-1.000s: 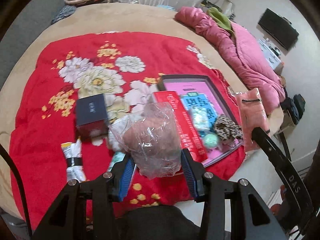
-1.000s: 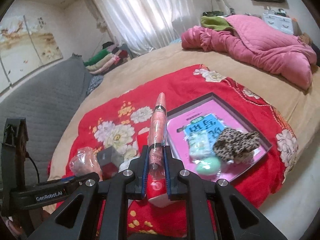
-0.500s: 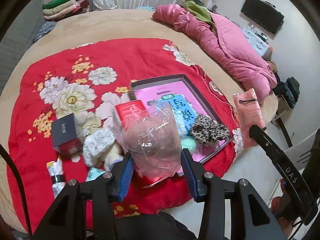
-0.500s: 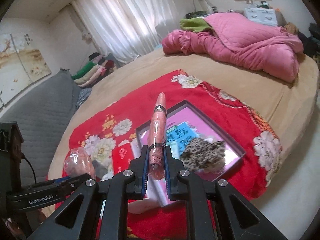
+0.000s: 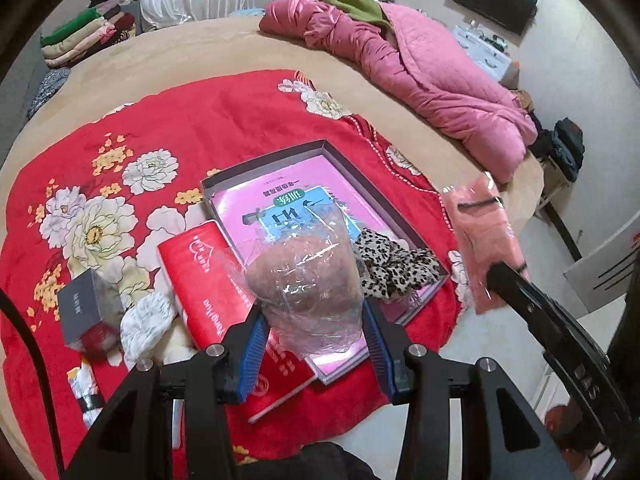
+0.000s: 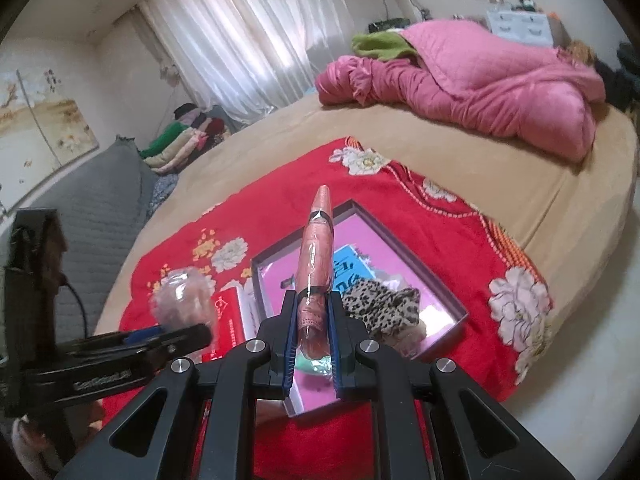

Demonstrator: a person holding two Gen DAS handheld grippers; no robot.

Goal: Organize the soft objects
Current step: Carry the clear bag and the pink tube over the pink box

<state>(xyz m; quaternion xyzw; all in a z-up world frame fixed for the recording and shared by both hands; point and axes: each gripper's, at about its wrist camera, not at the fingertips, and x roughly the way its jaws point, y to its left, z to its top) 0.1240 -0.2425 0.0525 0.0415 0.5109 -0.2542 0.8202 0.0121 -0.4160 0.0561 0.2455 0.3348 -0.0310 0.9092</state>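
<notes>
My left gripper [image 5: 312, 320] is shut on a clear plastic bag holding a soft pinkish-brown item [image 5: 308, 284], held above the near edge of the grey tray [image 5: 264, 162]. My right gripper [image 6: 314, 320] is shut on a flat pink packaged cloth [image 6: 318, 256], held edge-on over the same tray [image 6: 404, 236]; the pack also shows in the left wrist view [image 5: 484, 236]. In the tray lie a pink and blue booklet [image 5: 288, 196] and a leopard-print cloth [image 5: 394, 268]. The bagged item shows at the left of the right wrist view [image 6: 184, 300].
A red floral blanket [image 5: 224, 120] covers the round tan bed. On it lie a red book [image 5: 208, 284], a small grey box [image 5: 84, 308], a white fluffy item [image 5: 144, 324] and a small packet [image 5: 86, 392]. A pink quilt [image 5: 420, 72] lies at the far right. Folded clothes [image 5: 80, 36] are stacked far left.
Both grippers have moved right and toward the tray with their loads still held. The tray now sits closer under both grippers.
</notes>
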